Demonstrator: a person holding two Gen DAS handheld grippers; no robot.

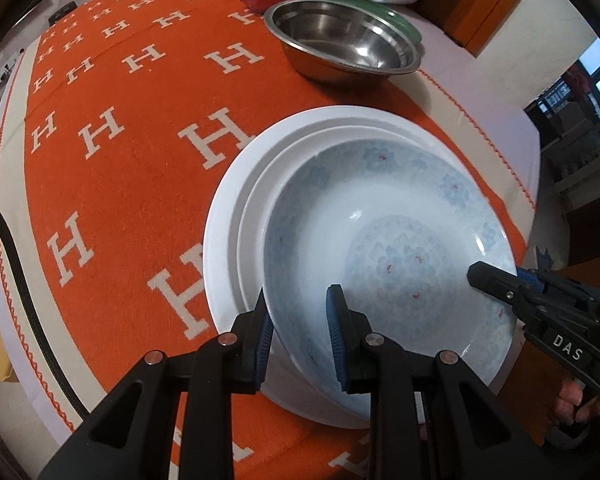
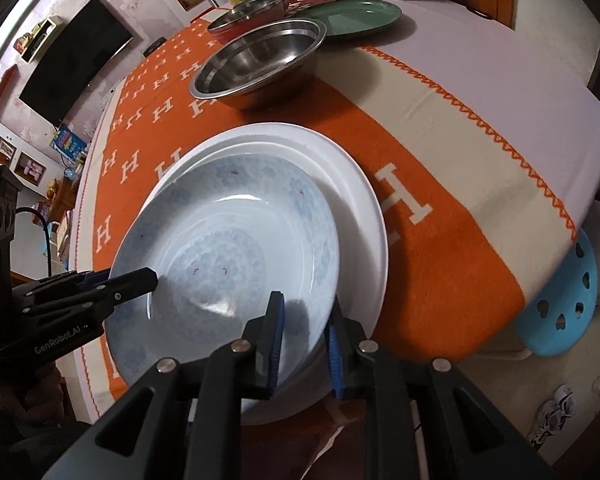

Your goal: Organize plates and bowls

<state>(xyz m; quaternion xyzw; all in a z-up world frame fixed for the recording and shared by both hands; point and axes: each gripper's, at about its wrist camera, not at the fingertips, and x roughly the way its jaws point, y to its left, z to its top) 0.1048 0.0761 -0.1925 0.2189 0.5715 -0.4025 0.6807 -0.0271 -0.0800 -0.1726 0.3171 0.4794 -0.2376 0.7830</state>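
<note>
1. Straddling the near rim of the pale blue patterned ceramic bowl [image 1: 392,264], the left gripper [image 1: 300,336] has one blue pad outside and one inside, pinching it.
2. The right gripper [image 2: 306,338] brackets the opposite rim; whether its pads press I cannot tell.
3. The bowl sits on the stacked white plates [image 1: 236,216].
4. Beyond the fingertips stands a stainless steel bowl [image 1: 344,40] on the orange H-patterned cloth [image 1: 132,168].
</note>
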